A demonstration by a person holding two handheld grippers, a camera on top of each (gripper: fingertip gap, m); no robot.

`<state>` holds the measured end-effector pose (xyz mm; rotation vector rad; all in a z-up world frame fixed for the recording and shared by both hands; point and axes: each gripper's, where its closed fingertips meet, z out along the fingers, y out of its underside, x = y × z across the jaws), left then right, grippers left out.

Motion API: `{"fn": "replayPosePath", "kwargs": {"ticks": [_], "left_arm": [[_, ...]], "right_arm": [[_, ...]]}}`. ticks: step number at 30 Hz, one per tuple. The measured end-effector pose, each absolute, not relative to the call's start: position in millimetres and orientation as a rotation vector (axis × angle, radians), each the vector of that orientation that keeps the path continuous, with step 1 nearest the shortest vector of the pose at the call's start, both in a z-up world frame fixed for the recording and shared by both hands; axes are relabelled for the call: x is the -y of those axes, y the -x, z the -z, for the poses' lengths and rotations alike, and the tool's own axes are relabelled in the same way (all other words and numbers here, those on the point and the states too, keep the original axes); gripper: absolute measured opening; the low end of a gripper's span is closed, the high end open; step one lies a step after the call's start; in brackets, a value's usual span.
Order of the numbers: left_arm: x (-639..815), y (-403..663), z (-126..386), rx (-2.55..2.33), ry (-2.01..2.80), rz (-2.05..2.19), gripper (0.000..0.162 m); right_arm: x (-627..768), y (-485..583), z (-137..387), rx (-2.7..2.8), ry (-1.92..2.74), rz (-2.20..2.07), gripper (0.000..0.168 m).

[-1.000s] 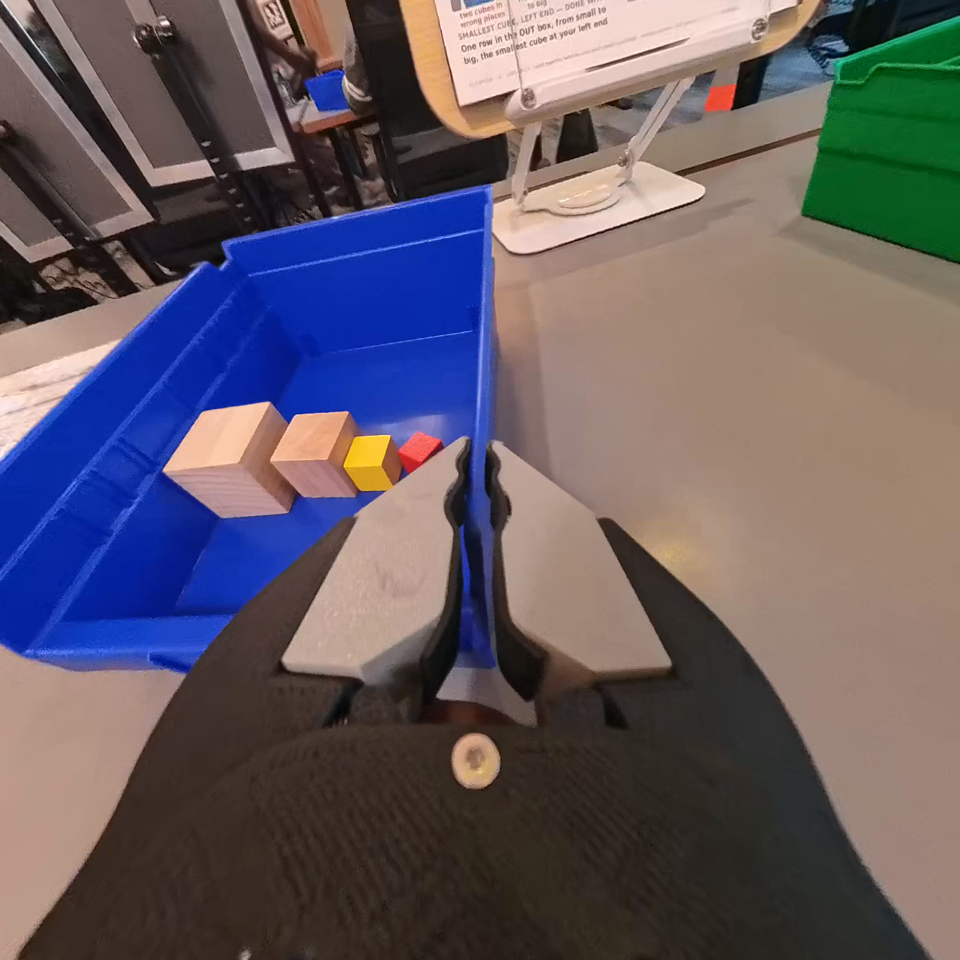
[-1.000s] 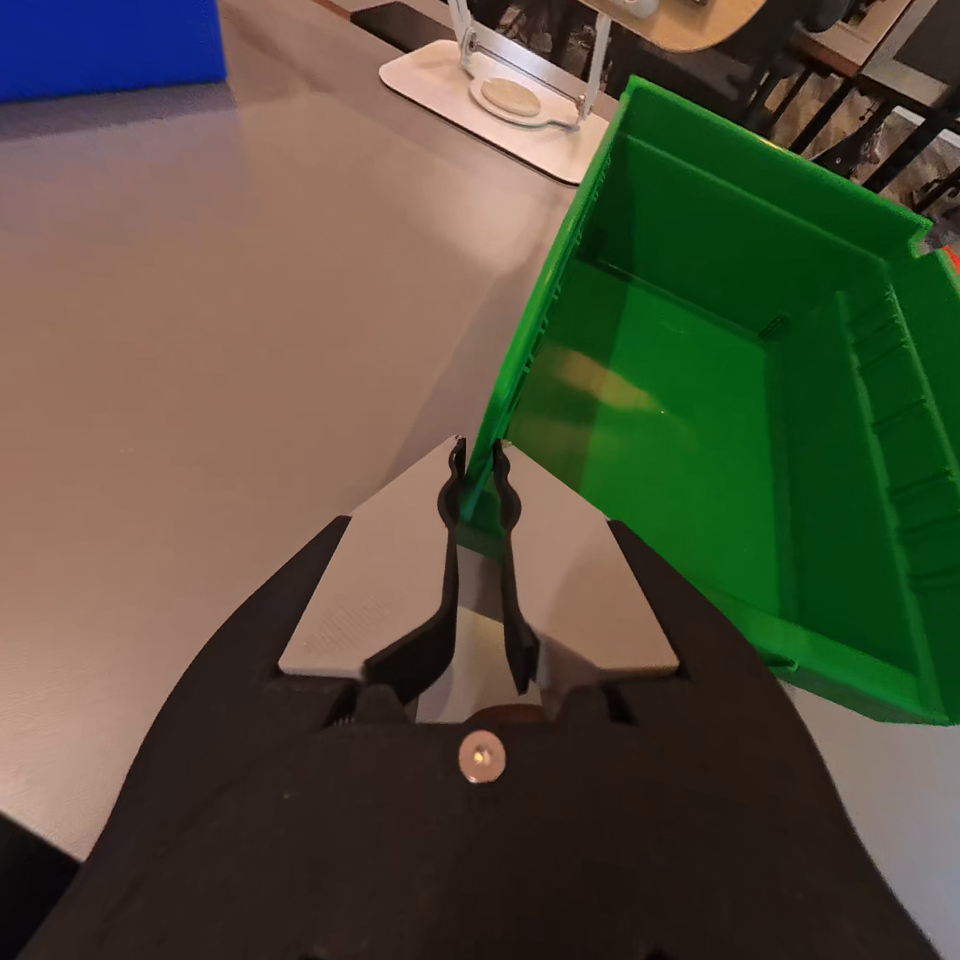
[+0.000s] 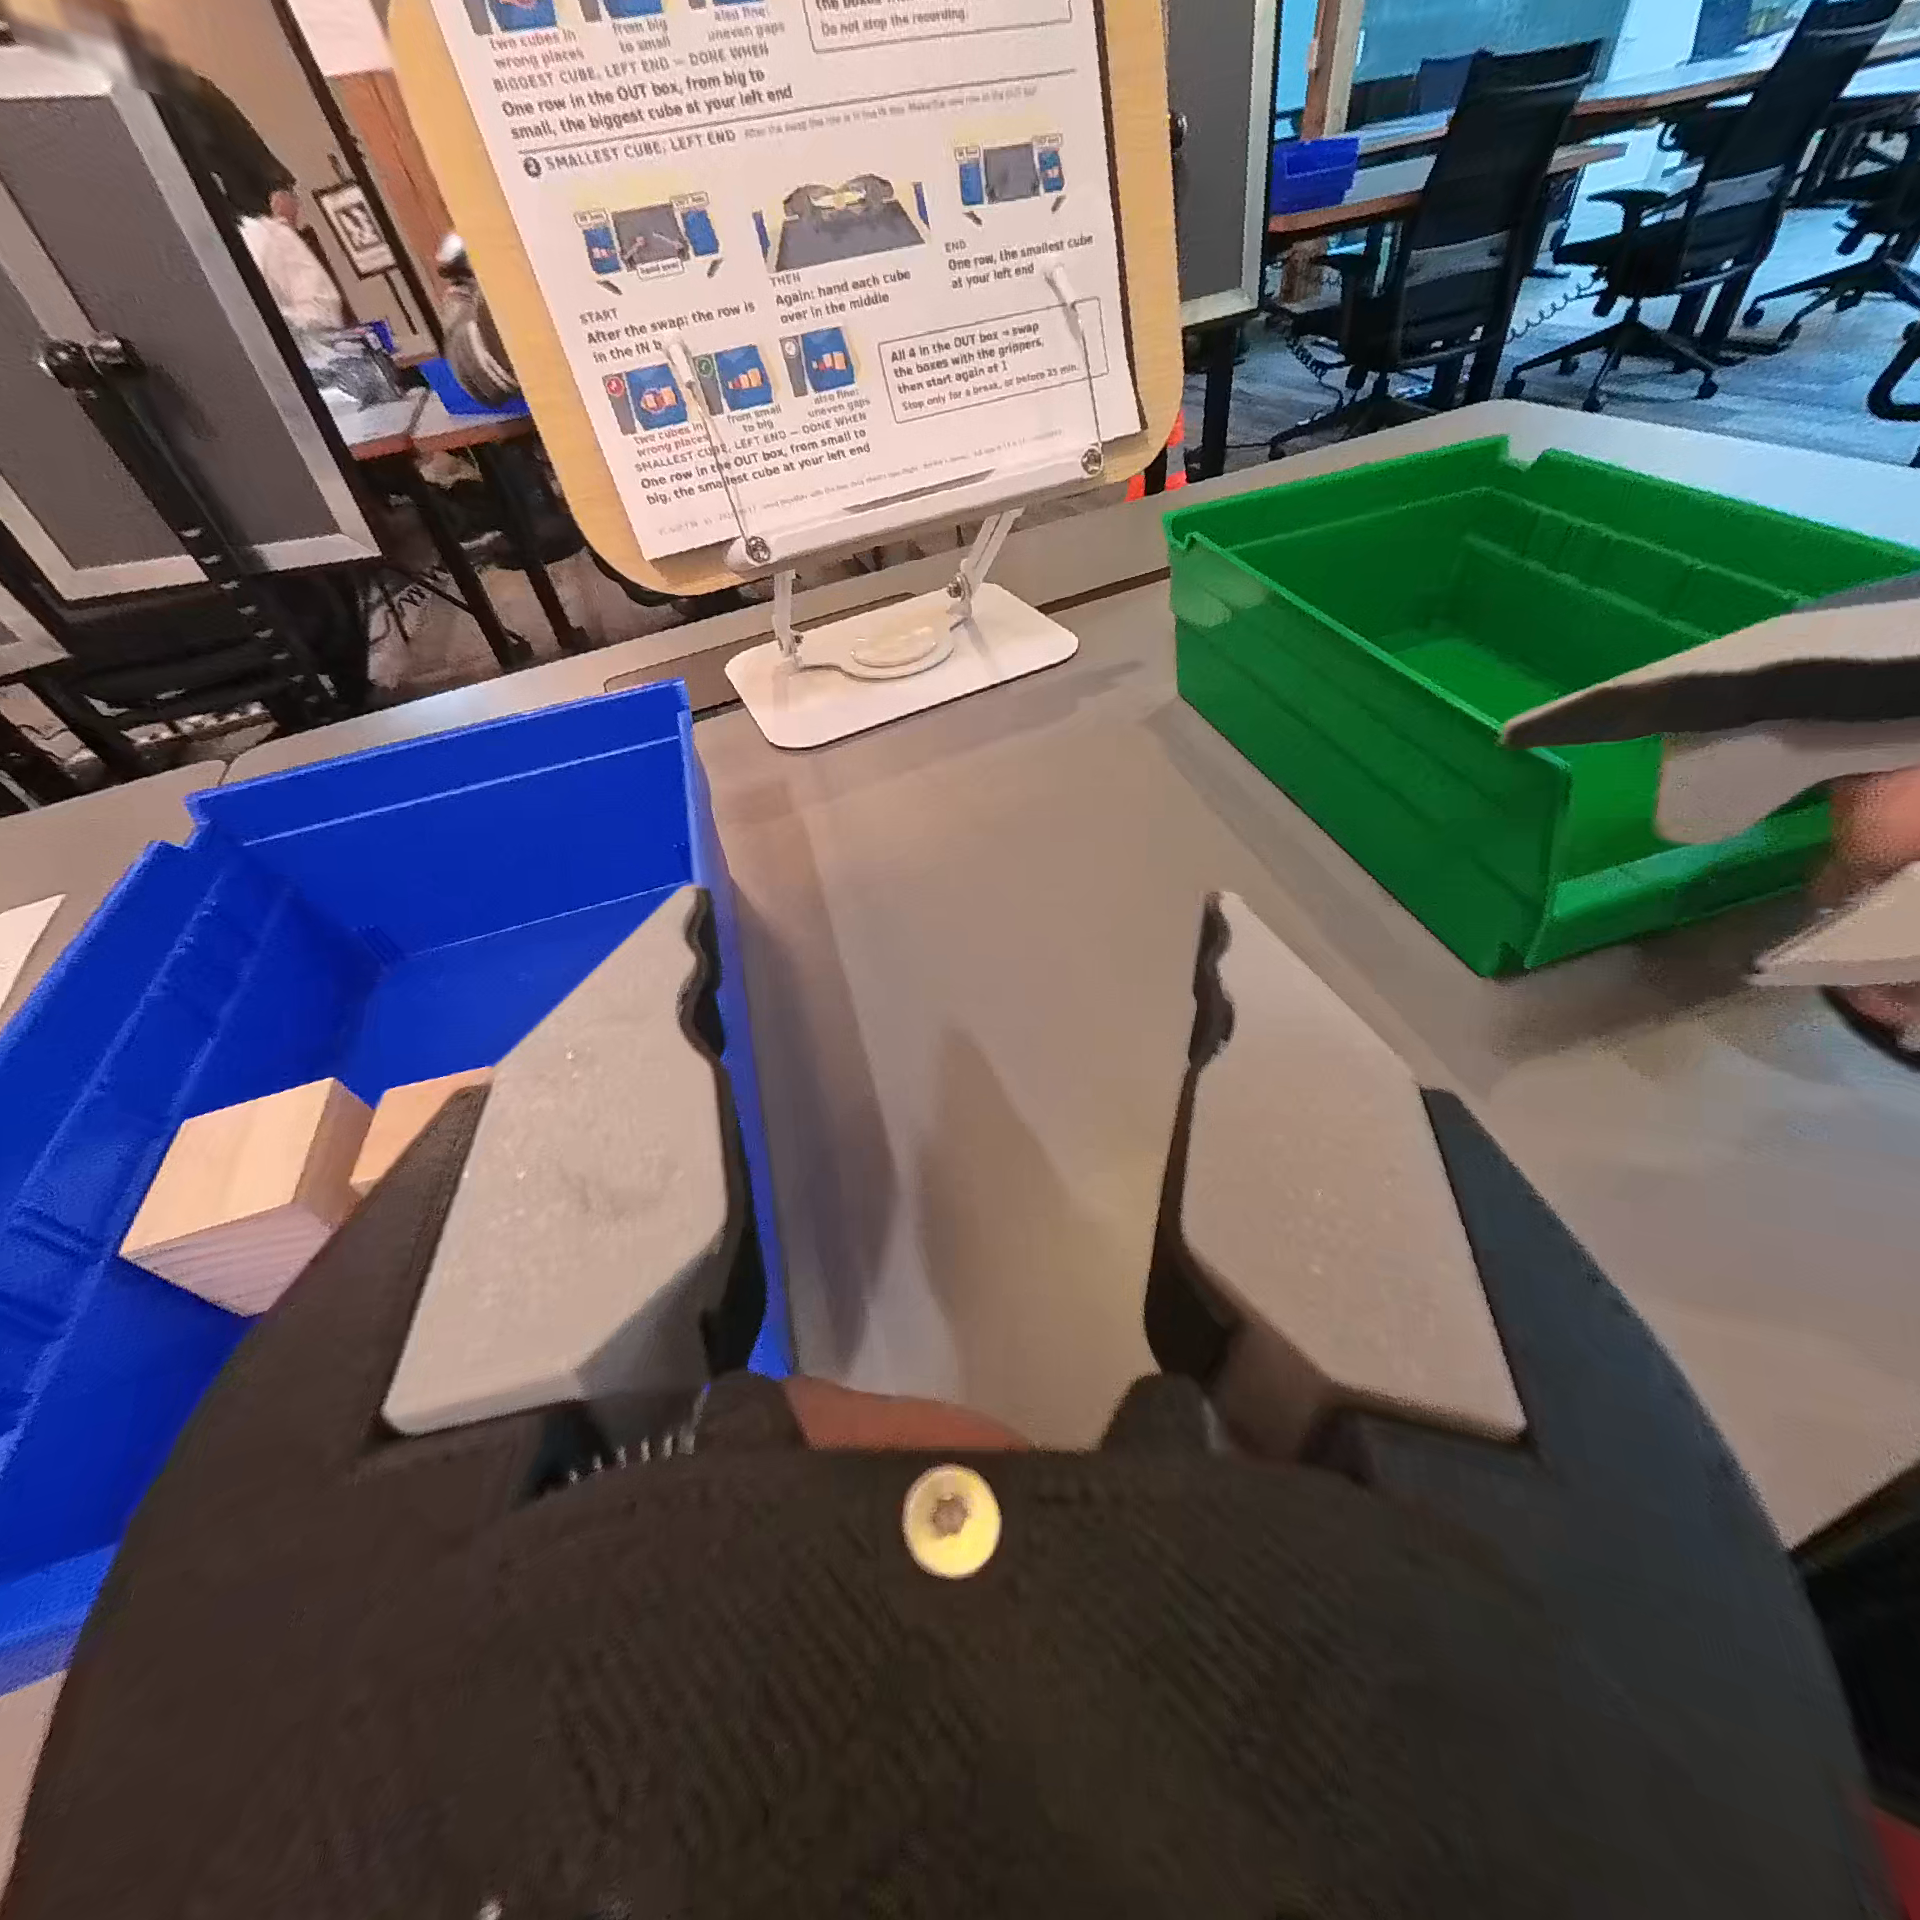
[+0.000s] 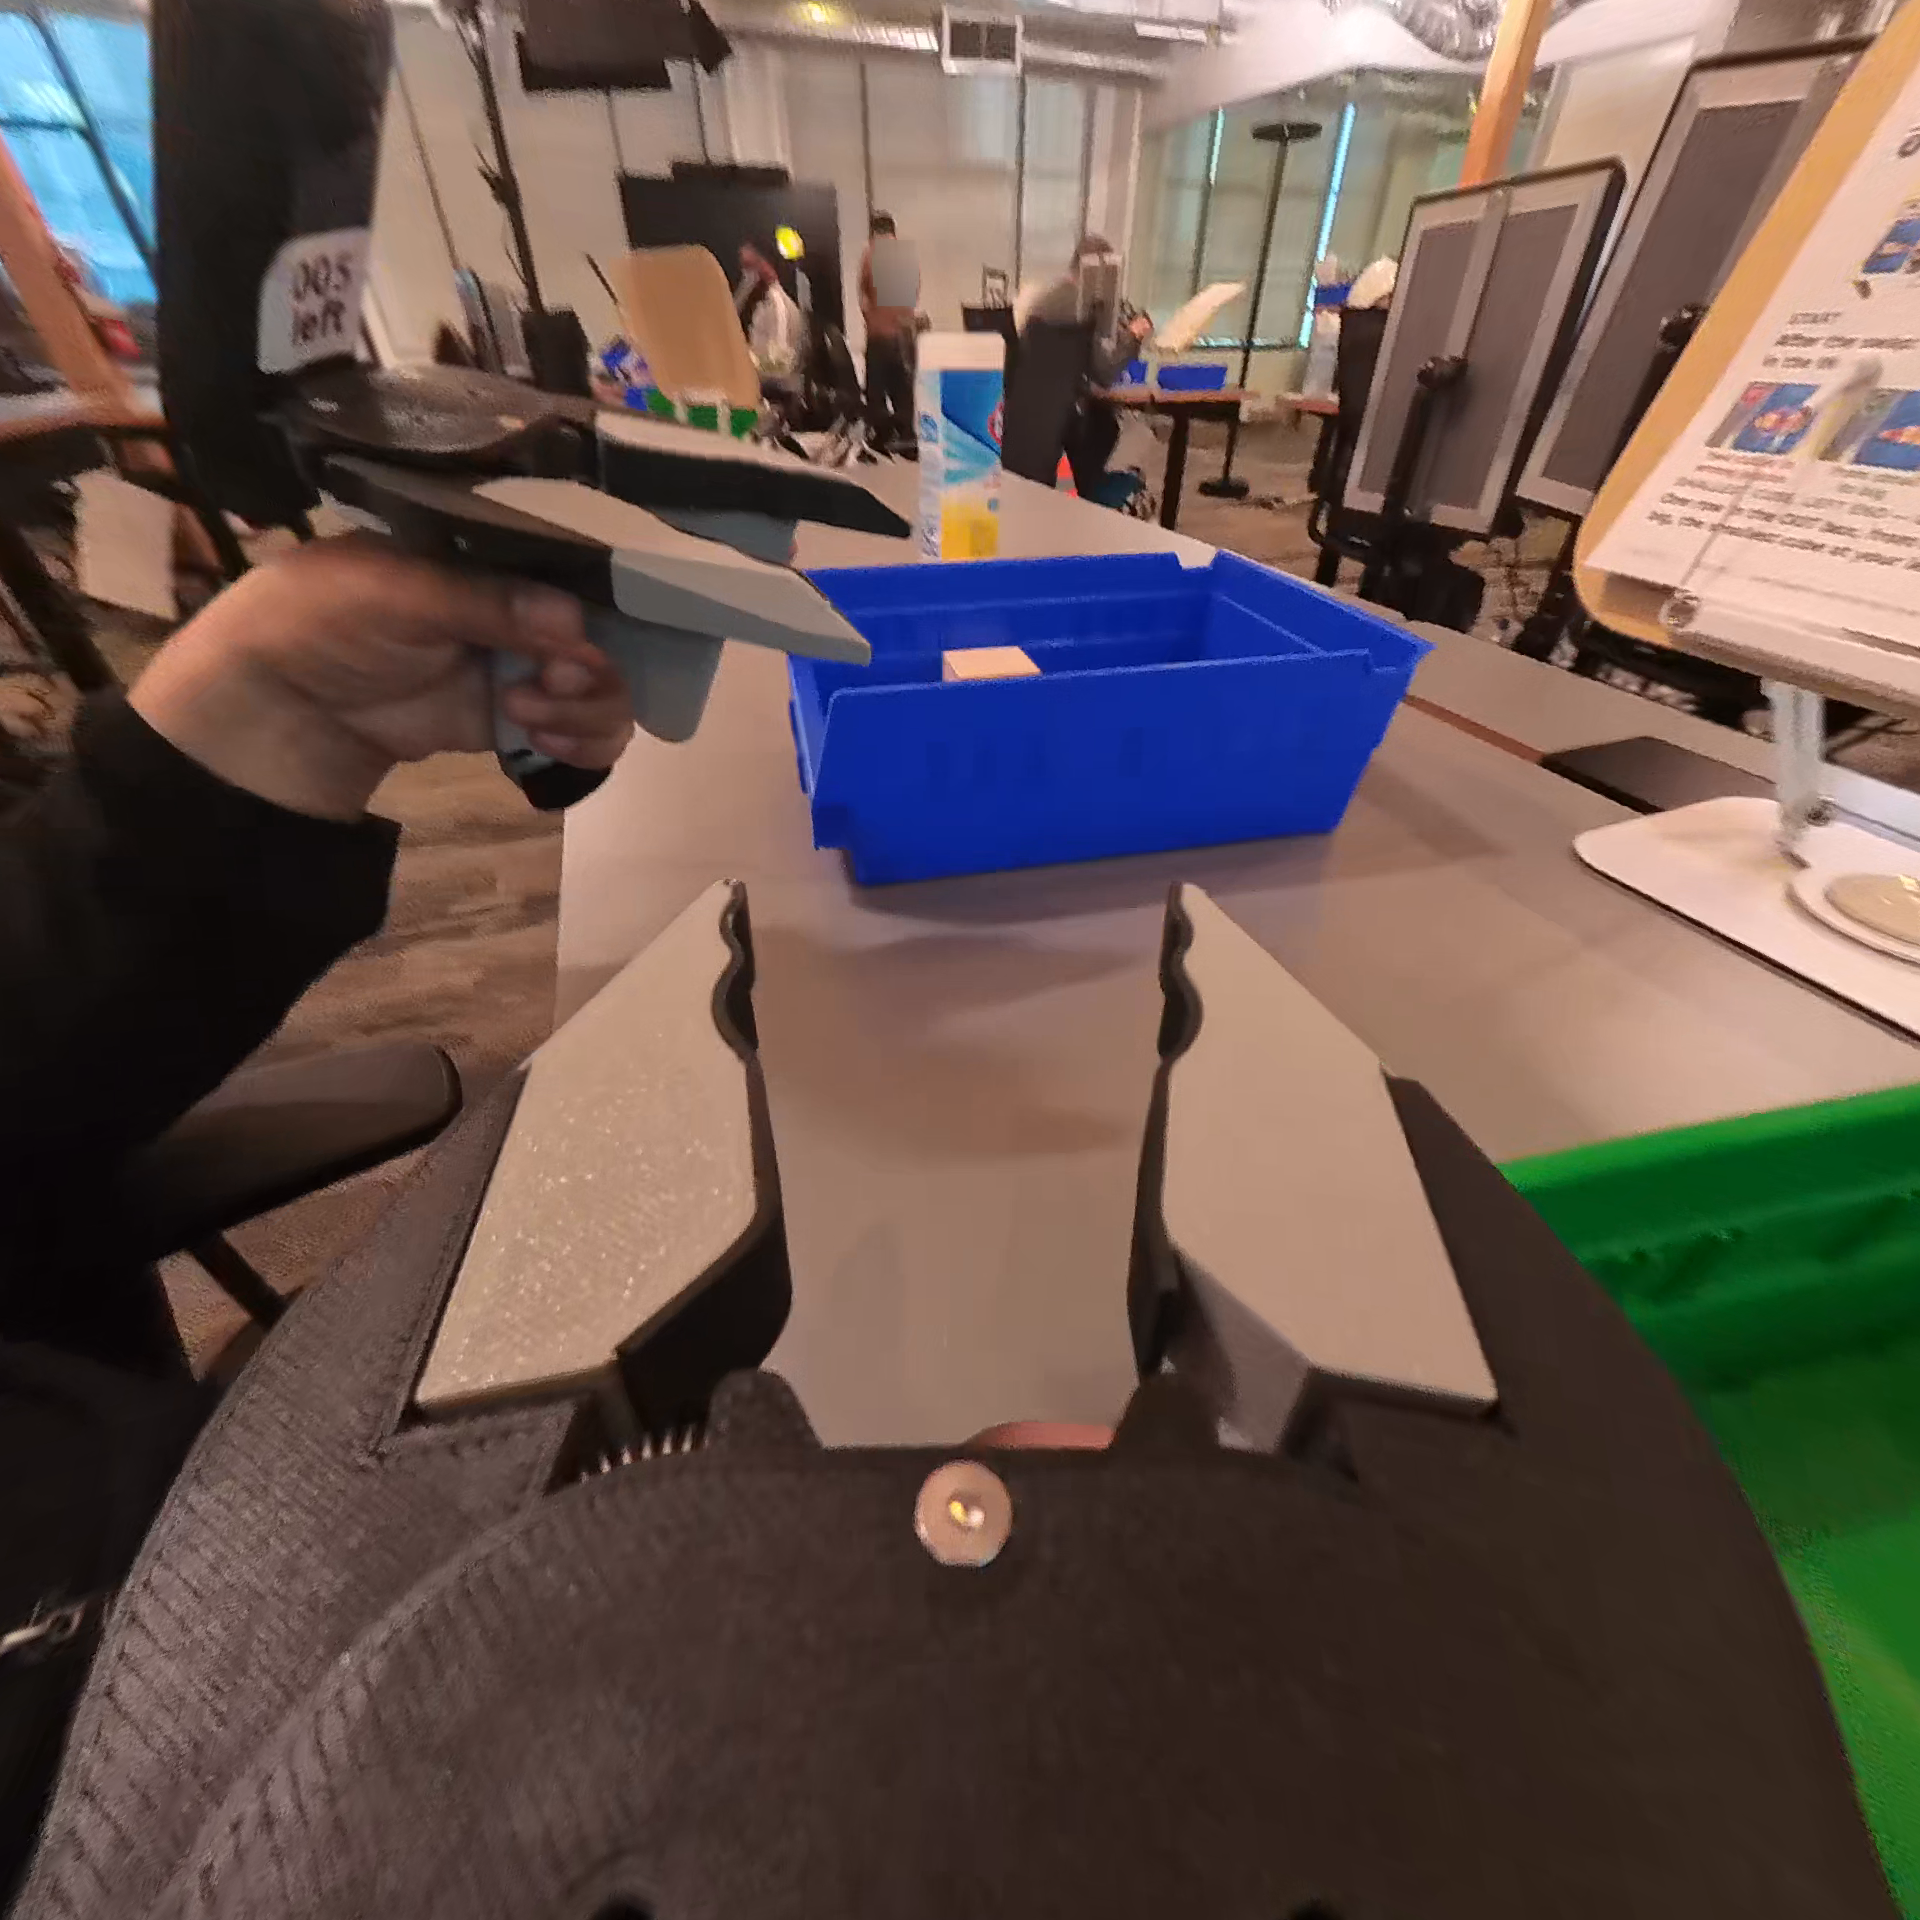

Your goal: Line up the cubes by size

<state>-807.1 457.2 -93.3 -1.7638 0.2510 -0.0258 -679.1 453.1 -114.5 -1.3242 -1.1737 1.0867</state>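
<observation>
A blue bin (image 3: pixel 447 831) stands on the grey table at the left and holds a large wooden cube (image 3: pixel 244 1184) with a smaller wooden cube (image 3: pixel 416 1107) beside it. My left finger hides the rest of the row. My left gripper (image 3: pixel 951 966) is open and empty above the table, just right of the bin's wall. My right gripper (image 4: pixel 951 945) is open and empty above the table's middle, facing the blue bin (image 4: pixel 1091 758). An empty green bin (image 3: pixel 1455 665) stands at the right; its corner (image 4: pixel 1725 1247) shows in the right wrist view. The left gripper also shows in the right wrist view (image 4: pixel 873 582), held by a hand.
A stand with an instruction sheet (image 3: pixel 810 260) rises at the table's back, on a white base (image 3: pixel 904 665). A white and blue canister (image 4: pixel 961 457) stands beyond the blue bin. Office chairs and other tables fill the room behind.
Both grippers have let go of the bin walls, opened and lifted back. The left one released the blue bin's wall, the right one the green bin's wall and turned toward the blue bin.
</observation>
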Motion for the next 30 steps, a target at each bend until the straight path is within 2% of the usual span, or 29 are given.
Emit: {"fn": "replayPosePath", "kwargs": {"ticks": [4, 7, 11, 17, 25, 30], "left_arm": [[-464.4, 807.9, 97.1, -0.229, 1.769, 0.023, 0.089], [-474.6, 819.4, 96.5, -0.161, 1.747, -0.041, 0.079], [-480.1, 820.6, 102.0, -0.129, 1.761, 0.005, 0.079], [-477.1, 825.8, 100.1, -0.120, 1.754, 0.002, 0.077], [-460.3, 824.4, 97.5, -0.163, 1.746, -0.044, 0.074], [-451.4, 805.6, 81.4, -0.158, 1.677, 0.100, 0.071]], "right_arm": [[-462.4, 705.2, 113.5, 1.095, 1.348, -1.157, 0.077], [-472.7, 729.2, 109.1, 1.089, 1.343, -1.105, 0.077], [-494.4, 750.1, 104.2, 1.063, 1.316, -0.997, 0.076], [-529.9, 745.5, 122.1, 1.001, 1.353, -0.721, 0.076], [-508.8, 756.8, 138.6, 1.098, 1.342, -0.668, 0.073], [-523.9, 742.7, 134.8, 1.025, 1.377, -0.612, 0.071]]}}
